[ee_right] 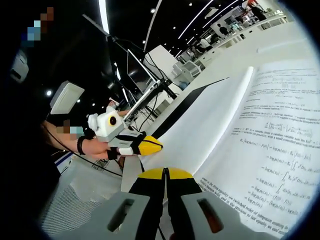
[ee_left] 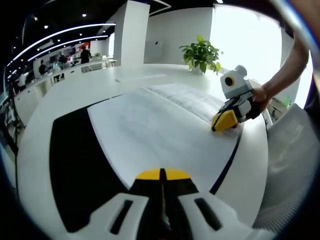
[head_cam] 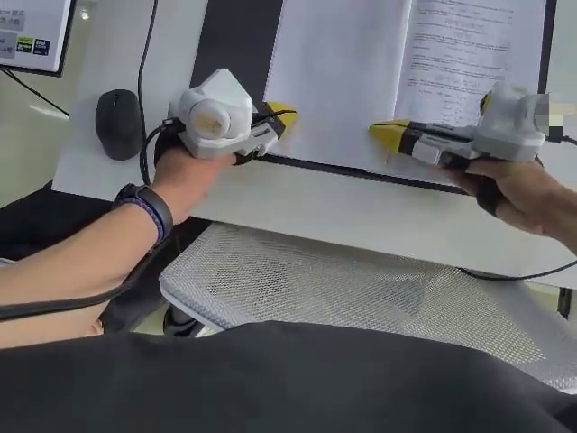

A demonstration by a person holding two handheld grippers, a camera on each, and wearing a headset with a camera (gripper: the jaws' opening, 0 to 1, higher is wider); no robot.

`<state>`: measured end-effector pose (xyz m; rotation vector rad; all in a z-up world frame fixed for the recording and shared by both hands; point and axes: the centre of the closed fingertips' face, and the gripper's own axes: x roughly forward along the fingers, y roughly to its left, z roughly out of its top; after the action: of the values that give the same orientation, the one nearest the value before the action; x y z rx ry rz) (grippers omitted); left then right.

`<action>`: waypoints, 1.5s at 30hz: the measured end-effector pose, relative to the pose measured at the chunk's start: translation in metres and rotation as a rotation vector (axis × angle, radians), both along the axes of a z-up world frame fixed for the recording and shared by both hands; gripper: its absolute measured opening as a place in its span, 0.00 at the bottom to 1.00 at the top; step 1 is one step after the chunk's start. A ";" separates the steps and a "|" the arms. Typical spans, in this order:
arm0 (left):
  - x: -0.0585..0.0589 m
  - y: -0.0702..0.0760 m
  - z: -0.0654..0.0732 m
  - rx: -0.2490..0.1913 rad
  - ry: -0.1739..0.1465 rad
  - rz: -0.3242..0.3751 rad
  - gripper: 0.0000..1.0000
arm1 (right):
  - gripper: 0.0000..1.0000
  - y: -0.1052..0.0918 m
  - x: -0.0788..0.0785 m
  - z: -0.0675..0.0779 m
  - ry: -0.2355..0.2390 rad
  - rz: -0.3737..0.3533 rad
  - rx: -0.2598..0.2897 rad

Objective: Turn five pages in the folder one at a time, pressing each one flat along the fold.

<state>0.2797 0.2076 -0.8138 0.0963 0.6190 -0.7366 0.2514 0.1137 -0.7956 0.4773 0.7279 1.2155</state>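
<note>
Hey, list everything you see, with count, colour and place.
folder: one, black cover, open on desk
pages: two, white, left blank, right printed
desk: one, white, under folder
mouse: one, dark, left of folder
monitor: one, lit screen, top left
chair: one, white mesh, below desk edge
plant: one, green, beyond desk
left gripper: one, white, yellow tips, shut, at pages' left edge
right gripper: one, white, yellow tips, shut, by the fold's near end

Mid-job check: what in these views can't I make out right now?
Folder: top cut off by the head view's upper edge.
Printed page: text too small and blurred to read in the right gripper view.
Monitor: cropped by the head view's top-left corner.
Left gripper: in its own view, its shut jaws hide the page beneath them.
</note>
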 end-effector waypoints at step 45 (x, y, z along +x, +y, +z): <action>-0.005 -0.002 0.011 -0.023 0.053 0.086 0.00 | 0.04 -0.055 -0.026 0.059 0.018 -0.280 -0.011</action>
<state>0.2745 0.2057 -0.8030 0.0287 0.6605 -0.6649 0.2259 0.0582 -0.7365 0.5618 0.6586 0.9459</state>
